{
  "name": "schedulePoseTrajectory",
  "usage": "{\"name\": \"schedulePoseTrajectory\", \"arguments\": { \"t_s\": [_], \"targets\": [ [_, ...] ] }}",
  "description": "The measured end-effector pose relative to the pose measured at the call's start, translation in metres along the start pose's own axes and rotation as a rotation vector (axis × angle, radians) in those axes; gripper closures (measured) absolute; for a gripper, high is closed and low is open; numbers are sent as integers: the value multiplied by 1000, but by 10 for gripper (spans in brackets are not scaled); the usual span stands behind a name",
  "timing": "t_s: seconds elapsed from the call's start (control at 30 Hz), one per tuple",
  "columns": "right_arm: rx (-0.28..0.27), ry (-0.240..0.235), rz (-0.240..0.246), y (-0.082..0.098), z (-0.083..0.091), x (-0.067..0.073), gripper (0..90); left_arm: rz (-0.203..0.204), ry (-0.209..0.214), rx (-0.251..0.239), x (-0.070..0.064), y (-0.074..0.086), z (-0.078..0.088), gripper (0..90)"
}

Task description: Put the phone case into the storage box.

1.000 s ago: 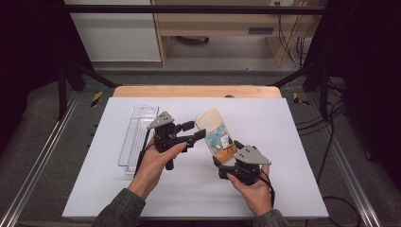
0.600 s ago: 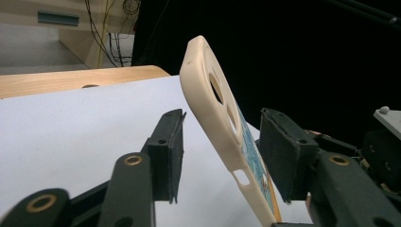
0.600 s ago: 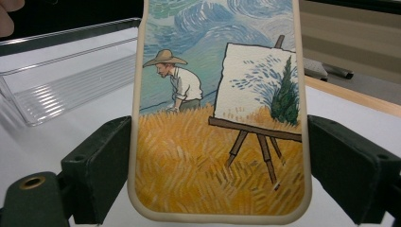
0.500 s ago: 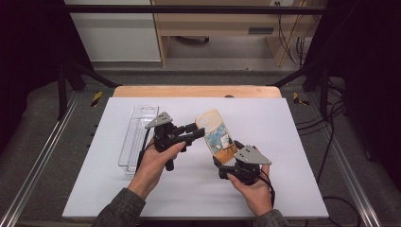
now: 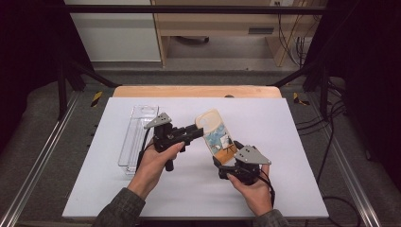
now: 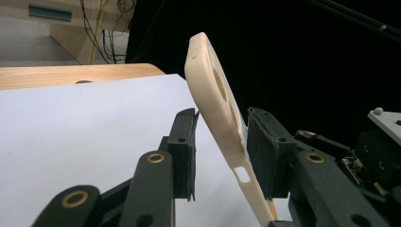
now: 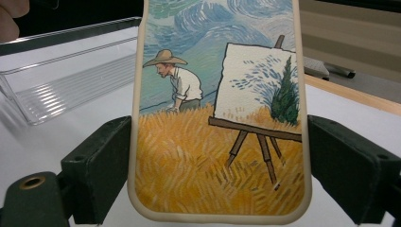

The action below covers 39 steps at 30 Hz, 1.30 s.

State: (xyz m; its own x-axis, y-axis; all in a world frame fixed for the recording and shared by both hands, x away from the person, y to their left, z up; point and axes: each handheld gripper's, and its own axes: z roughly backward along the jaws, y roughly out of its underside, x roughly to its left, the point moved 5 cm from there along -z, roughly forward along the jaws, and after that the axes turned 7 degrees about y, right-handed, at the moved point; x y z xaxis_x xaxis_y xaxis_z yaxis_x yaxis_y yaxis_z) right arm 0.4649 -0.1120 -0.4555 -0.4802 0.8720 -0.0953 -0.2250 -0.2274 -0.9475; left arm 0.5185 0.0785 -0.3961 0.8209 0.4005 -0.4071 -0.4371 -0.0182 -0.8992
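Holding the phone case [image 5: 216, 136] up over the white table [image 5: 293, 142], the right gripper [image 5: 230, 163] squeezes its two long sides. The left gripper [image 5: 197, 131] has just been closing its jaws around the top end, but one pad still sits apart. The case looks light, thin and bendy, so its edges seem the best place to grab. A clear tray [image 5: 137, 137] sits nearby.

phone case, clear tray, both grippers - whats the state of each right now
phone case: off the table, tilted, painted side toward the right gripper
right gripper: shut on the case's side edges
left gripper: jaws just been closing around the case, left pad not touching
clear tray: empty, flat on the table
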Motion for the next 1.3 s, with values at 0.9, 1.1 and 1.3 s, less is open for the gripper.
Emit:
{"name": "schedulePoseTrajectory", "arguments": {
  "t_s": [0.9,1.1,1.3],
  "targets": [
    [2,-12,-11,1,-1,1,116,8,28,3,1,2,-1,700],
    [6,-19,-18,2,-2,0,116,12,41,-2,0,2,-2,711],
    [10,-31,-29,3,-2,0,116,15,50,-3,-1,2,-1,724]
  ]
}}
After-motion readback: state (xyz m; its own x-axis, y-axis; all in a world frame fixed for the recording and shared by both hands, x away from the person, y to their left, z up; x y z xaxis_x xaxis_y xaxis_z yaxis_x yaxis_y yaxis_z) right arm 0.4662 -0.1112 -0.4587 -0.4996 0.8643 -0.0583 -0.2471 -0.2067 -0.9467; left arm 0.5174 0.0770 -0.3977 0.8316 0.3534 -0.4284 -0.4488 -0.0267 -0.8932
